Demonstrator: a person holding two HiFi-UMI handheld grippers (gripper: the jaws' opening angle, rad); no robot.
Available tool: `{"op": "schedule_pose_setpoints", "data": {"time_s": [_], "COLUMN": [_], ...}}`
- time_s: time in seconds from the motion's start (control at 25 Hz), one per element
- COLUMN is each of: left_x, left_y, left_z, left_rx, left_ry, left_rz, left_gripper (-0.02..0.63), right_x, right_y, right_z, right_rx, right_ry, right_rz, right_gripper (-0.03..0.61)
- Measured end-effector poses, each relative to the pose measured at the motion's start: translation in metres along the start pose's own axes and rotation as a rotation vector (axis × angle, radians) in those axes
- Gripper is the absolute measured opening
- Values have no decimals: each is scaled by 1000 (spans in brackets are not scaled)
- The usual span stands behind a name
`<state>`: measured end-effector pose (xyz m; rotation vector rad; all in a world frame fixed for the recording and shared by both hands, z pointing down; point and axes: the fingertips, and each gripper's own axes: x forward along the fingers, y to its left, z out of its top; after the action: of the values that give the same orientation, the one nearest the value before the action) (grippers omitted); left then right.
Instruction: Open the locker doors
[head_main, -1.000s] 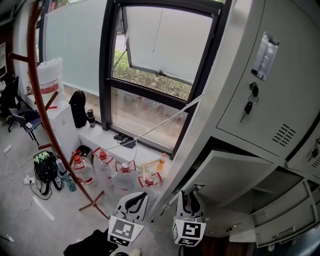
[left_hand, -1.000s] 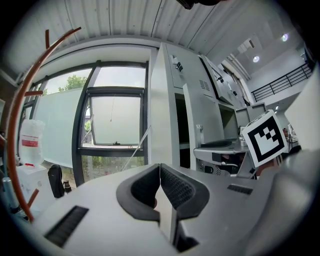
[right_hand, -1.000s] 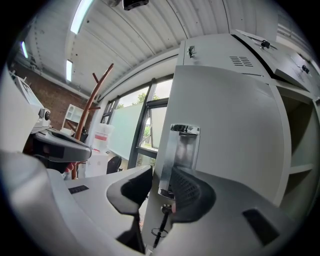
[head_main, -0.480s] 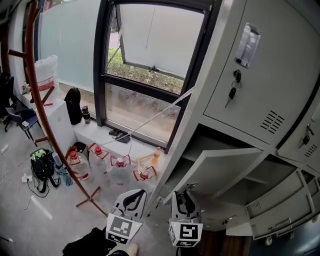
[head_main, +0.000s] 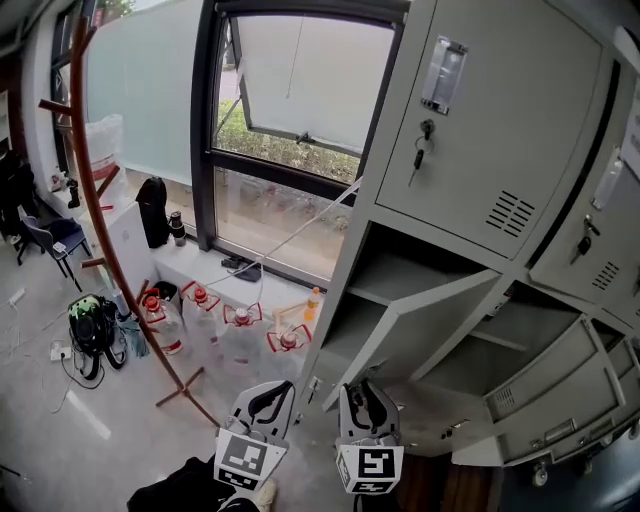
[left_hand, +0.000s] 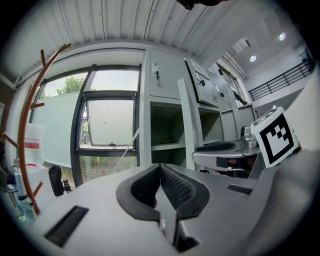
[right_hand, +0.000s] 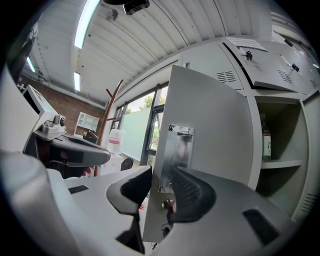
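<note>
Right gripper view: right tongs (right_hand: 159, 189) clamped on door (right_hand: 215, 125) edge, just easing; left tongs (left_hand: 160, 174) closed, empty.

The head view looks steeply down on the lockers (head_main: 480, 120) and window (head_main: 300, 90). The left gripper view faces both, level, from lower down; the right gripper view sits close against the open locker door (right_hand: 215, 125), window beyond
</note>
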<state>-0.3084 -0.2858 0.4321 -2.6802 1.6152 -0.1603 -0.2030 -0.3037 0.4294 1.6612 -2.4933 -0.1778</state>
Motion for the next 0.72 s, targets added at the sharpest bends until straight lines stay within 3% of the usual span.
{"op": "schedule_pose_setpoints", "data": {"time_s": [0.32,0.52,0.72], "left_x": [-28,-41,-53], "left_y": [-43,-69,-91], "left_z": [1,0,-1], "left_rx": [16,19,20], "left_ry": [0,0,-3], "left_rz": [-1,-14,-31], "left_gripper": [25,25,25], "right_x": [-47,-76,-103], "right_y": [-6,-11,-22], "right_z": [-3,-9,-14], "right_rx": [-24,-47,-42], "right_ry": [-12,-13,0], "right_rz": [-12,-40,-78], "right_gripper": [131,74,59]}}
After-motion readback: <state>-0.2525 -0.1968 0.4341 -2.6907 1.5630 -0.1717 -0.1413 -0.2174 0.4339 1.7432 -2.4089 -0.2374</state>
